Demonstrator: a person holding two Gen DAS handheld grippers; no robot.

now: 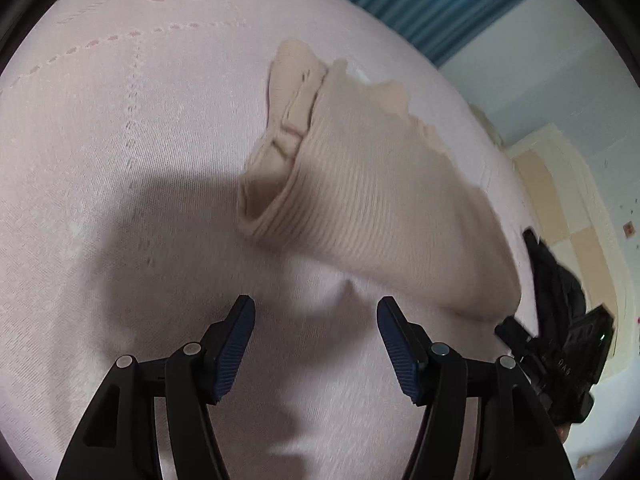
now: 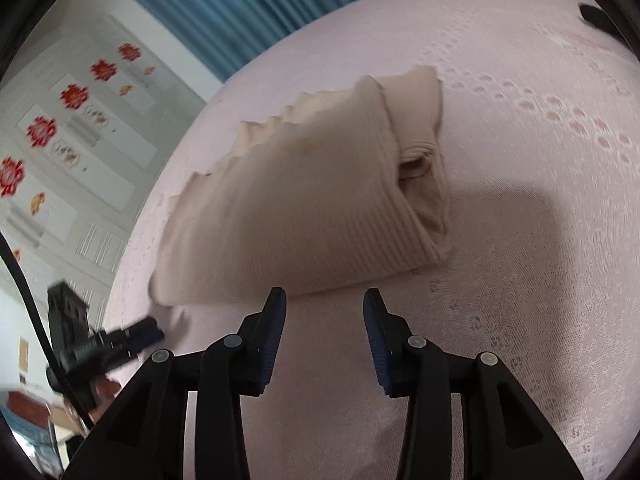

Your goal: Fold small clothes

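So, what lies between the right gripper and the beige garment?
Nothing: in the right wrist view only bare pink bedcover separates the open right gripper from the garment.

Bed: pink cover [image 1: 100, 160] is stretching across both views, woven dotted lines running over it.
On it: folded beige garment [image 1: 360, 208] is lying flat, ribbed side up, sleeve tucked at one end.
Shadows: dark patches are falling beside the garment.
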